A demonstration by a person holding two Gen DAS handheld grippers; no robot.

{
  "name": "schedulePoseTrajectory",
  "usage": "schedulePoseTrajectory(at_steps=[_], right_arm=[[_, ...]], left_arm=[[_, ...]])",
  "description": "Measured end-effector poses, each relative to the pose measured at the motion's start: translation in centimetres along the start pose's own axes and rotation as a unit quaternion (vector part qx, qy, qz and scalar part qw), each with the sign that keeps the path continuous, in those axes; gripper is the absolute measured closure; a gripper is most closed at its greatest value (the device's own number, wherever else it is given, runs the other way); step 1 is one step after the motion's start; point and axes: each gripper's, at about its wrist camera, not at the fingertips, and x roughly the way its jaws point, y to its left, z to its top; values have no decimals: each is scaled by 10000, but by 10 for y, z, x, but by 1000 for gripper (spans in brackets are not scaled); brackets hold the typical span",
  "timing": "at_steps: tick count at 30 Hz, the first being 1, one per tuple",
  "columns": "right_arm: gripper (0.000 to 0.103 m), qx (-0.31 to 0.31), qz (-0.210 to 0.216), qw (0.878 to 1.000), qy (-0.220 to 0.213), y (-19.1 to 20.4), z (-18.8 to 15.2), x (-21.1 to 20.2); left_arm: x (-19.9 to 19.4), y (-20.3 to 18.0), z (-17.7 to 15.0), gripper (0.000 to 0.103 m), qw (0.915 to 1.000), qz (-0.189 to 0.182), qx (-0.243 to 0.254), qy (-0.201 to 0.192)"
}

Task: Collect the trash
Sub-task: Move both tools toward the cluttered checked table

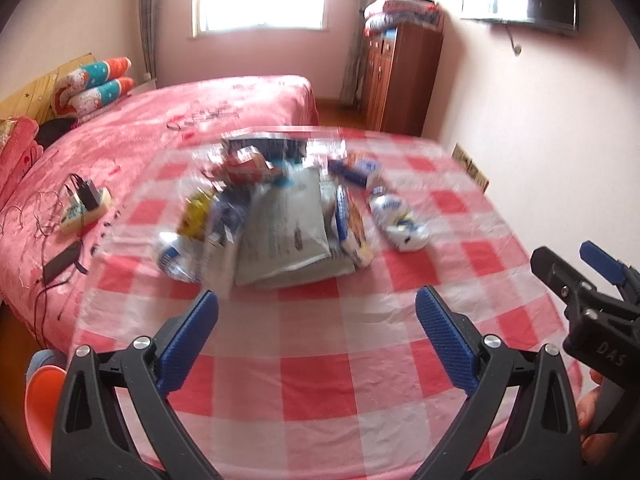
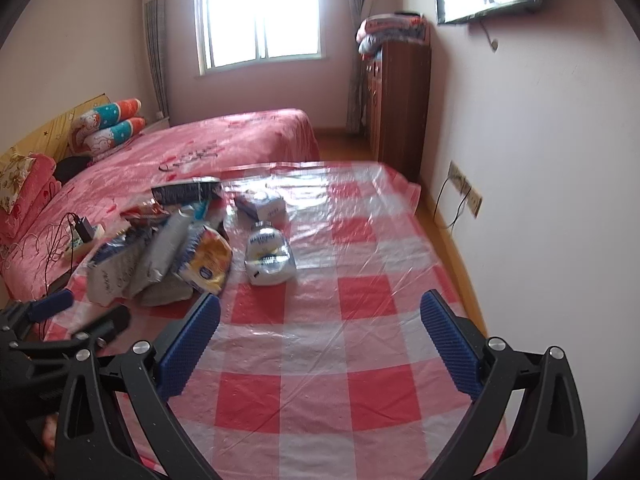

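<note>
- Trash, a loose heap of crinkled foil and plastic wrappers [image 2: 168, 252], lies ahead and left of the right gripper [image 2: 320, 344], straight ahead of the left gripper [image 1: 316, 332], on the red-and-white checked plastic-covered table [image 2: 320, 380].
- Both grippers hover wide open and empty.
- Risk: a pinch on slick, overlapping packets may drag neighbours or slip.
- Crushed clear plastic bottle with white label [image 2: 269, 258] sits apart and could roll.
- No bin is visible.

Red-and-white checked tablecloth [image 2: 320, 392], pink bedspread [image 2: 240, 136], blue pads [image 2: 188, 352], brown cabinet [image 2: 400, 100].
</note>
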Motion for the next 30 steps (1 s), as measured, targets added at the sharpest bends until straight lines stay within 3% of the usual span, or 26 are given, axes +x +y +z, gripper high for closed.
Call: schedulePoseTrajectory(at_steps=[12,30], right_arm=[[4,-15,-209,9977,-639,7,5,-56],[4,-214,-125,9922,-1221,19,7,-97]], left_arm=[[-81,26,-1,4,9966,-3,-128,-819],[-139,30,-11,4,9868,129,60,-1614]])
